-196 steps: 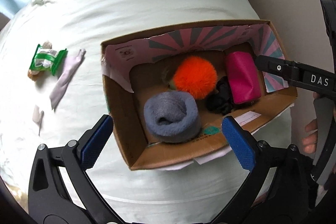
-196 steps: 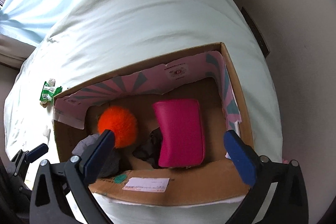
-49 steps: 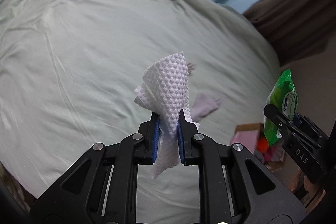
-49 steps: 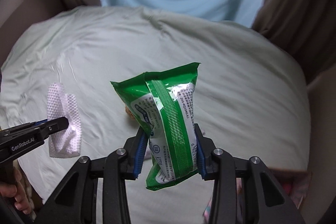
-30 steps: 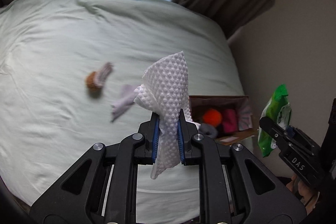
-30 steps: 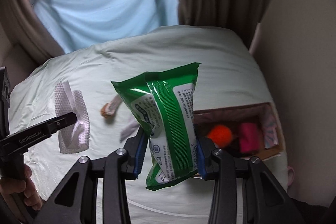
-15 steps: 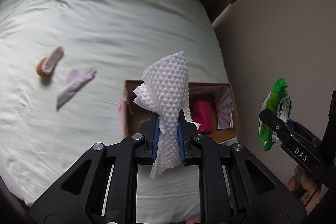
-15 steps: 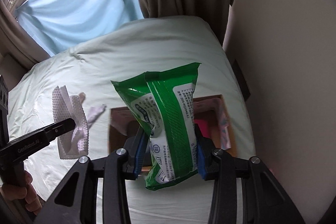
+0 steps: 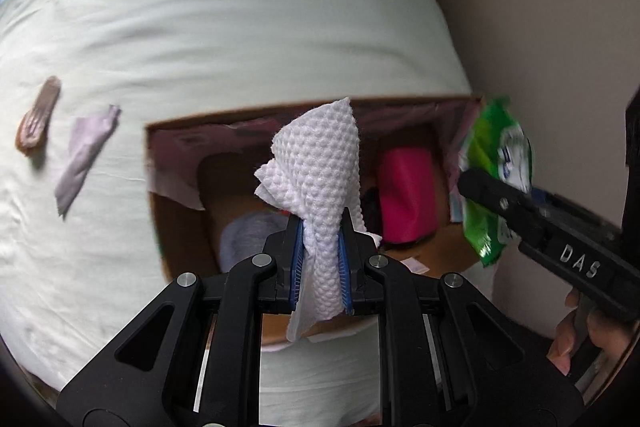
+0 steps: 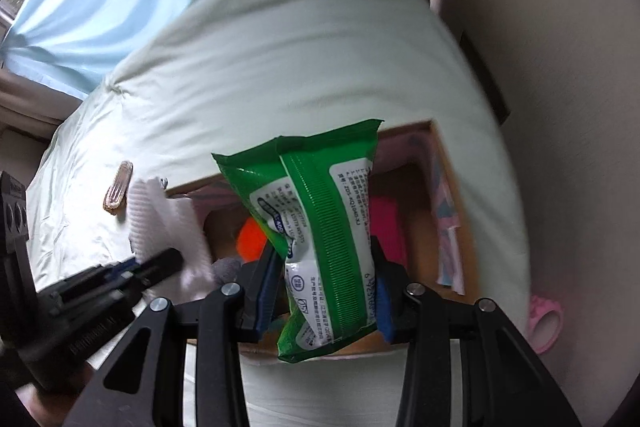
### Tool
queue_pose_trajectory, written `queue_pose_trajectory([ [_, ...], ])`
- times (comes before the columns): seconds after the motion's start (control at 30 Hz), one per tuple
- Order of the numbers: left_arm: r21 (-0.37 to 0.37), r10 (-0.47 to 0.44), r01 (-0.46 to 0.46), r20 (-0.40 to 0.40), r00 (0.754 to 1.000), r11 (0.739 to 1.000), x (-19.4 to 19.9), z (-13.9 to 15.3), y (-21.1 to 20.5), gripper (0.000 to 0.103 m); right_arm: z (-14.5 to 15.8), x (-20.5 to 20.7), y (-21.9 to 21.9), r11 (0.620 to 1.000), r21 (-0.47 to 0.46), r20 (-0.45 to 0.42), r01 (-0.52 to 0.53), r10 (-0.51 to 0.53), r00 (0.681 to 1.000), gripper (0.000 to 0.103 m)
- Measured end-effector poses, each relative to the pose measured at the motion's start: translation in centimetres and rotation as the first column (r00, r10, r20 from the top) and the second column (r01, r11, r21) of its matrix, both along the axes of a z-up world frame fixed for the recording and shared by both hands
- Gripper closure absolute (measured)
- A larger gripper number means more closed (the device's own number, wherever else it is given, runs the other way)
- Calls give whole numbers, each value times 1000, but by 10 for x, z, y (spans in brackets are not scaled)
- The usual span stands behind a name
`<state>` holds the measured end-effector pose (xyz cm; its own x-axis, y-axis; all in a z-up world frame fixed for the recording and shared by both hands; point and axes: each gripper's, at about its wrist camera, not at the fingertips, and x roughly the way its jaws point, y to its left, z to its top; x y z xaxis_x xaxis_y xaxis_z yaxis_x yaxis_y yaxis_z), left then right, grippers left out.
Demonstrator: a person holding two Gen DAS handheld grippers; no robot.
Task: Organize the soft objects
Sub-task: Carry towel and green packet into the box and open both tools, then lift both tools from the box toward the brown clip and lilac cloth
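Observation:
My left gripper (image 9: 320, 263) is shut on a white textured cloth (image 9: 320, 179) and holds it above the near side of an open cardboard box (image 9: 176, 227). My right gripper (image 10: 324, 291) is shut on a green wipes packet (image 10: 320, 223), held above the box (image 10: 448, 187); the packet also shows at the right in the left wrist view (image 9: 496, 179). Inside the box lie a pink pouch (image 9: 404, 199), a grey sock roll (image 9: 244, 235) and an orange pompom (image 10: 250, 239).
The box sits on a pale green bed (image 9: 240, 27) by a beige wall (image 9: 540, 47). A lilac cloth strip (image 9: 84, 155) and a brown item (image 9: 38, 123) lie on the bed to the box's left. A pink object (image 10: 544, 319) sits at the bed's edge.
Both grippers have moved down and closer to the box with the cloth and the packet still held. The box now fills more of both views.

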<state>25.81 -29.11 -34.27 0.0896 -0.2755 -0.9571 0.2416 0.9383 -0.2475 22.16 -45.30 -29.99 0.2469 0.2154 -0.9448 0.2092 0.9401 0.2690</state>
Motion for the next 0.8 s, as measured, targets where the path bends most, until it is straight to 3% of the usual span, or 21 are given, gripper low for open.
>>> queue_pose_trajectory([
  [0.17,69,-83,85,-30,996,994,-6,-22,-23,90,-29,14,7,998,64,-85,-4,10,996,66],
  [0.27,90,-137,138,-12,990,986,-9,-22,-30,89,-36,20,8,997,76,-80,-15,21,997,62],
  [0.3,106,-164,164,-8,986,981,-10,-21,-33,79,-37,22,8,997,78,-69,-12,17,997,59],
  [0.33,135,-187,186,-7,982,973,-11,-21,-36,67,-37,23,7,997,72,-58,-4,9,998,40],
  [0.37,164,-201,199,-4,980,966,-12,-21,-37,21,-37,24,6,998,66,-44,3,0,999,12],
  [0.4,191,-209,204,6,978,960,-13,-22,-37,2,-36,24,4,998,64,-30,8,-6,1000,1],
  [0.57,169,-192,190,-6,981,967,-17,-29,-24,1,-37,22,-1,997,71,-24,18,-16,1000,0],
  [0.8,169,-179,172,27,984,970,-16,-11,-8,1,-29,14,-1,998,55,-2,-2,3,1000,0],
])
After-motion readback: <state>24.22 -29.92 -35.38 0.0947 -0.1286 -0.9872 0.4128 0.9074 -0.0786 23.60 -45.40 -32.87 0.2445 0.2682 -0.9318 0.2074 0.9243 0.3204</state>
